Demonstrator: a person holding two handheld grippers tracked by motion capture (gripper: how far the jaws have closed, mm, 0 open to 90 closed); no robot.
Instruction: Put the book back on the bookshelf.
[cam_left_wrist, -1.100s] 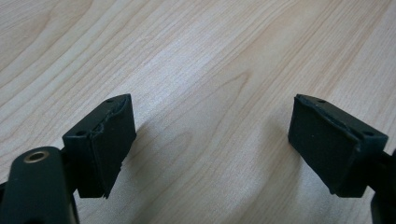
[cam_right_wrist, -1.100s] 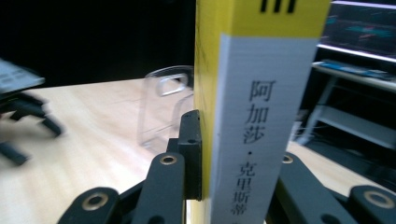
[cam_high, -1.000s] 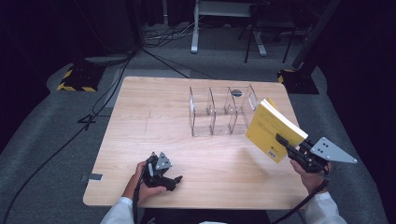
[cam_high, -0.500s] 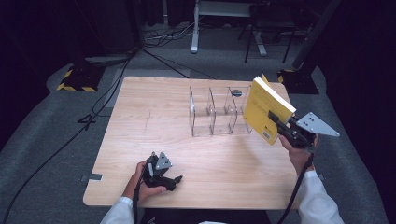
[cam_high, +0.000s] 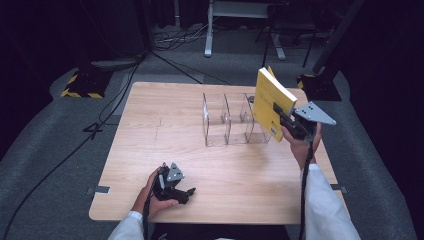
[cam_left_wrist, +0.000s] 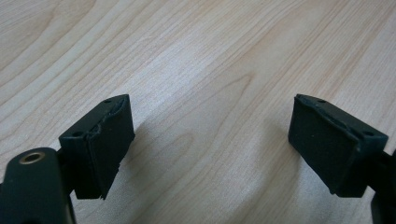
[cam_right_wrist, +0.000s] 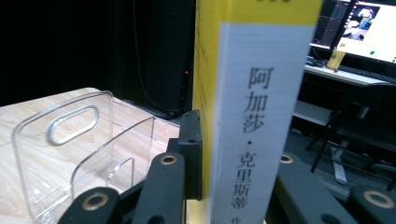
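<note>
A: Right gripper (cam_high: 281, 113)? We see it clamped on the yellow book (cam_high: 270, 102), white spine (cam_right_wrist: 254, 126) facing its camera, Chinese characters down it.

B: Book's held up off the table (cam_high: 165, 125), upright, at the right end of the clear acrylic divider rack (cam_high: 232, 120).

A: Left gripper (cam_high: 185, 192)?

B: We see its jaws spread wide, nothing between, low over bare wood near the front edge.

The room is dark, with grey carpet floor (cam_high: 60, 150) around the wooden surface (cam_high: 150, 125). Black cables (cam_high: 165, 50) lie on the floor. A lit monitor (cam_right_wrist: 369, 28) stands beyond the right hand-held gripper (cam_right_wrist: 233, 186).
</note>
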